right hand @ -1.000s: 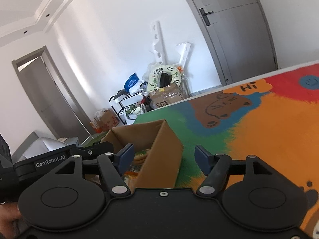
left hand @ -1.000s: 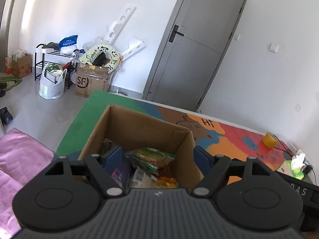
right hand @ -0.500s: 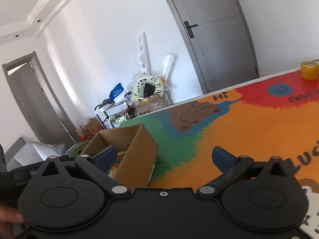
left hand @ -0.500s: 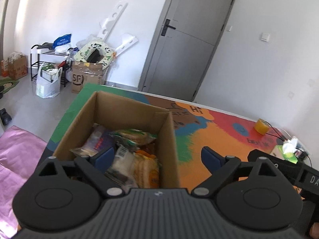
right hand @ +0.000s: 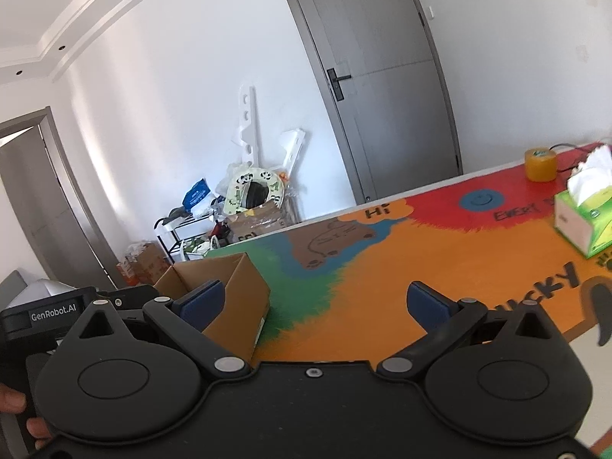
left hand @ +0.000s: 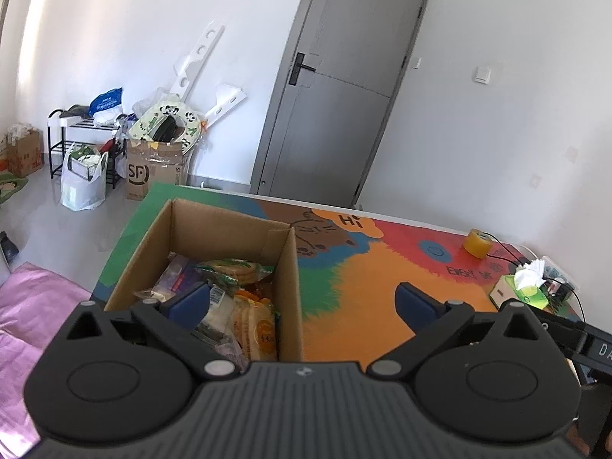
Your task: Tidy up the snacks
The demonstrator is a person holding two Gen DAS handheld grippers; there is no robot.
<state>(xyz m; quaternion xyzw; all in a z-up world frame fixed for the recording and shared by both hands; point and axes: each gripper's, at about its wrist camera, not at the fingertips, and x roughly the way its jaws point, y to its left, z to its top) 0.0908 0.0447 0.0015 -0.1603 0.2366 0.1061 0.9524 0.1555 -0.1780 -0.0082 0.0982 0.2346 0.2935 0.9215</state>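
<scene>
An open cardboard box stands on the left part of a colourful table mat. Several snack packets lie inside it, among them a green-edged biscuit pack and an orange-labelled pack. My left gripper is open and empty, held above the box's right wall. My right gripper is open and empty above the mat, with the box at its left finger. The left gripper's body shows at the left edge.
A green tissue box and a yellow tape roll sit at the mat's far right; both also show in the left wrist view, tissue box and roll. Cables lie beside them. A grey door and floor clutter are behind.
Both grippers have opened wide and swung to the right. The left one pulled back from inside the box, so more of the mat and the tissue box came into view.
</scene>
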